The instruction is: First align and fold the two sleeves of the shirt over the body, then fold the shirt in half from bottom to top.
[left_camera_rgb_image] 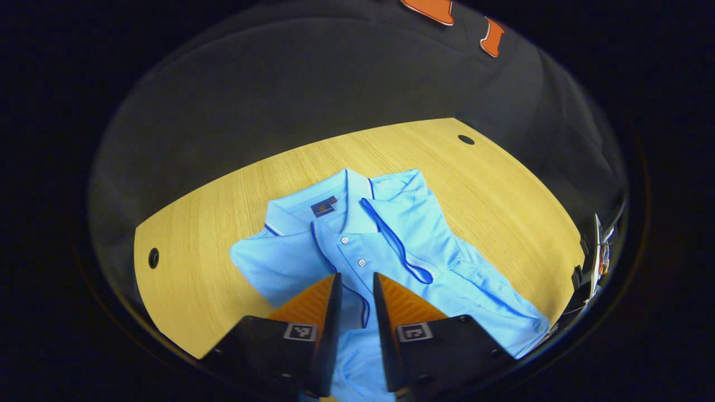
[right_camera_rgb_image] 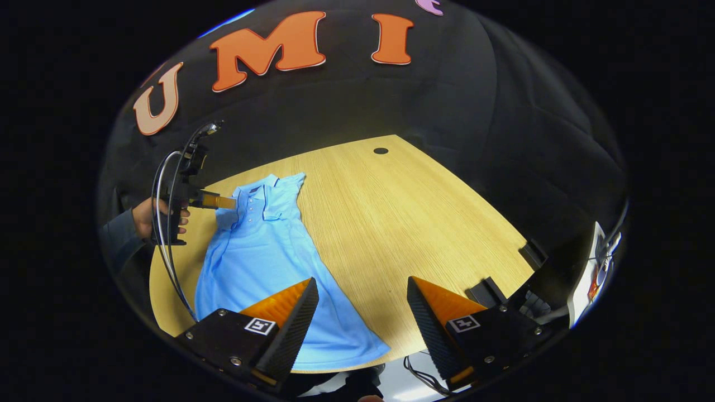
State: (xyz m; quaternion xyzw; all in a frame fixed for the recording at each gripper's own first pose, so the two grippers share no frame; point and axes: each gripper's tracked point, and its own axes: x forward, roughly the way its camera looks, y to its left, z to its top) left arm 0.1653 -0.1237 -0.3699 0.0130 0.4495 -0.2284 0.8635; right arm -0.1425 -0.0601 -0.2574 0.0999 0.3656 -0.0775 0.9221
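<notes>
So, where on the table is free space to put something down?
Bare wood lies between the polo shirt and the table's far-corner hole. Crowded: the collar side, where the left tool hovers.

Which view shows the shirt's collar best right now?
The left gripper view: the collar lies close and central, buttons visible, just beyond the left hand-held gripper. In the right gripper view the collar is small and distant.

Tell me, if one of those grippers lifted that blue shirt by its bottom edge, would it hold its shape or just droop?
The shirt would probably droop: the cloth lies flat on the table with soft wrinkles and a folded-over sleeve. It looks thin, so likely light. The collar seems a bit firmer and may keep some shape. Slipping seems unlikely, given the ribbed fingers.
</notes>
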